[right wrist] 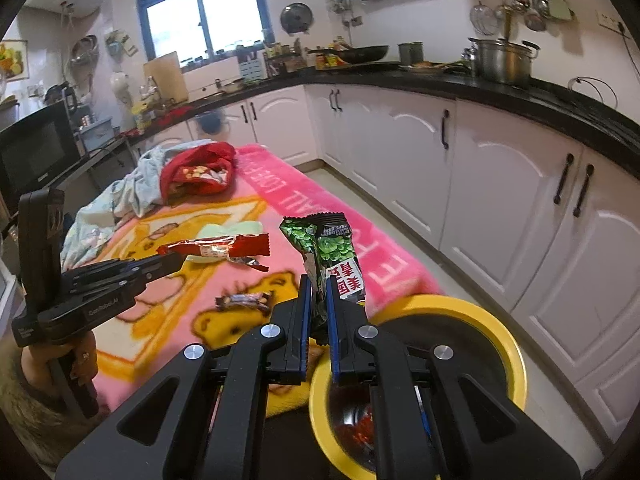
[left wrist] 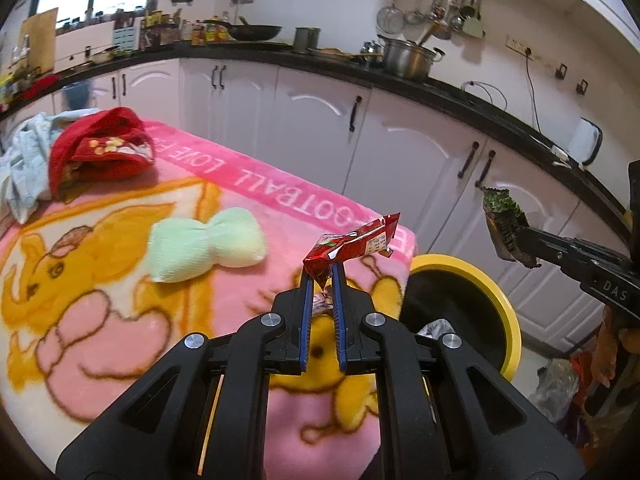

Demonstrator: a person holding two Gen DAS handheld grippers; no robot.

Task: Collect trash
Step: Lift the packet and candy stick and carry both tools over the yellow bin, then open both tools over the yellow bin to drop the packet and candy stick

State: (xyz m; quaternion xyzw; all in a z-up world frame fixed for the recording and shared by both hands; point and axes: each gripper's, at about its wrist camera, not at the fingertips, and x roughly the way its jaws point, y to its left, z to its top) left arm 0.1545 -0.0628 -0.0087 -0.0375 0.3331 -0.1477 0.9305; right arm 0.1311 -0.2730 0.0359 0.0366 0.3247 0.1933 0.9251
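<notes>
- Jaws of the left gripper (left wrist: 323,276) stand narrow, pinching one crumpled end of a red wrapper (left wrist: 352,242); the rest of the wrapper juts free up and to the right, above the blanket edge.
- Jaws of the right gripper (right wrist: 318,286) stand narrow on the lower part of a green snack packet (right wrist: 328,252), which rises upright out of the pinch.
- Handling, as judged: both are thin printed film, very light, limp and slick. A pinch on a crumpled or sealed end should hold better than one on a smooth face, where the film may slide. Nothing here is fragile; a firm squeeze does no harm.
- Release, as judged: such light film may cling to the pads or flutter sideways, so the jaws are best opened low over the bin mouth.
- Yellow-rimmed bin (right wrist: 516,360) stands on the floor just beside the blanket's near corner, below and ahead of the right gripper; something red lies inside.
- Small dark wrapper (right wrist: 244,300) lies flat on the pink blanket (right wrist: 168,320), apart from both grippers and not yet collected; its twisted ends offer the likeliest hold.
- Green bow-shaped cushion (left wrist: 204,246) and red garment (left wrist: 100,146) lie farther back on the blanket.
</notes>
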